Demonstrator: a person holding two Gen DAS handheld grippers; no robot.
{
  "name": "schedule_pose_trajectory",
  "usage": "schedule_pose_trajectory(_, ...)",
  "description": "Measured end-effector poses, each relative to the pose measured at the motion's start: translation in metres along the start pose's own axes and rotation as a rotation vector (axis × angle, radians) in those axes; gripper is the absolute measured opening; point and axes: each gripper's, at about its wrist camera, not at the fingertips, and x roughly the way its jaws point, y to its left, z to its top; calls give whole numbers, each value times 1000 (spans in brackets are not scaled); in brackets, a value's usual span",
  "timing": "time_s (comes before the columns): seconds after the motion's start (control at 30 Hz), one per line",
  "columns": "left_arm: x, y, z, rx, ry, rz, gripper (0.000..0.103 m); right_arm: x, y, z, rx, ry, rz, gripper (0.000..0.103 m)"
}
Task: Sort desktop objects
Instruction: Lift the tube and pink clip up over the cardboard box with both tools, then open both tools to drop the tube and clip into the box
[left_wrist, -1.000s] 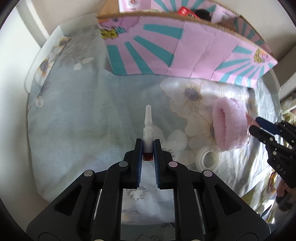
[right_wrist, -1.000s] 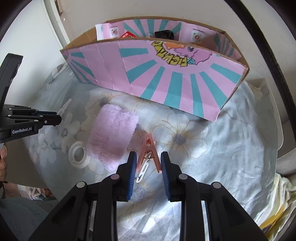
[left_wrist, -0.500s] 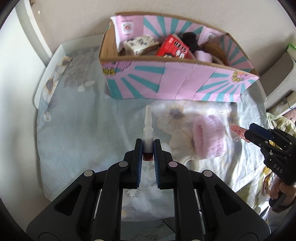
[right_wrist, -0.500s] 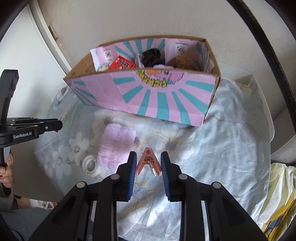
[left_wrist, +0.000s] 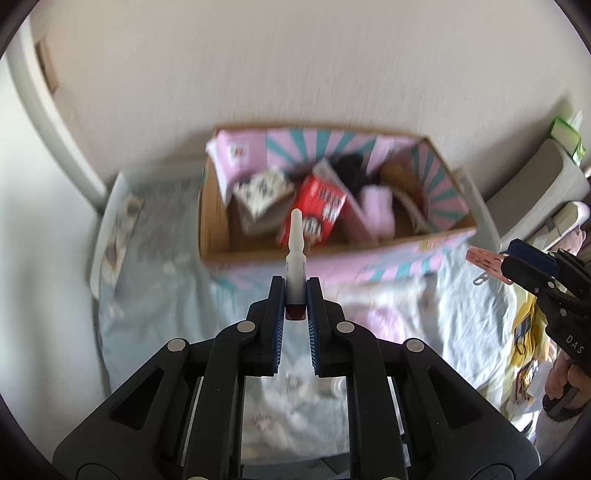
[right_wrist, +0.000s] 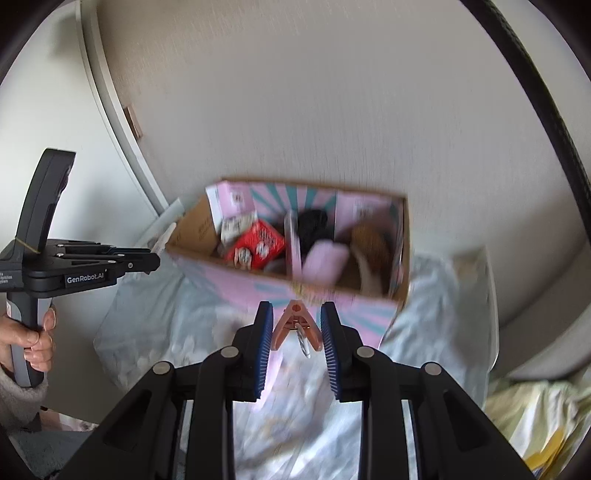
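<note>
White plastic ampoule (left_wrist: 295, 254) is sticking out forward, pinched between the left gripper's (left_wrist: 295, 295) narrow fingers; the right gripper (right_wrist: 296, 325) is clamping a pink clothespin (right_wrist: 295, 325), the cardboard box (right_wrist: 400, 291) lying beyond both fingertips.

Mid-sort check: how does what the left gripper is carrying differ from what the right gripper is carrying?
The left gripper holds a slim white vial with a dark base; the right gripper holds a pink clothespin with a metal spring. The vial points straight out between nearly closed jaws; the clothespin's splayed legs keep the right jaws wider. Both are gripped above the tablecloth, short of the pink-and-teal box.
</note>
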Motion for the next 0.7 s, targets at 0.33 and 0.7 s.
schedule_pose_trajectory(0.33, 38, -13, 71, 81, -6, 5, 10, 35, -15, 61, 4, -18, 1, 25)
schedule_pose_trajectory(0.7, 106, -13, 100, 93, 80, -9, 35, 110, -38, 78, 97, 104, 34, 28)
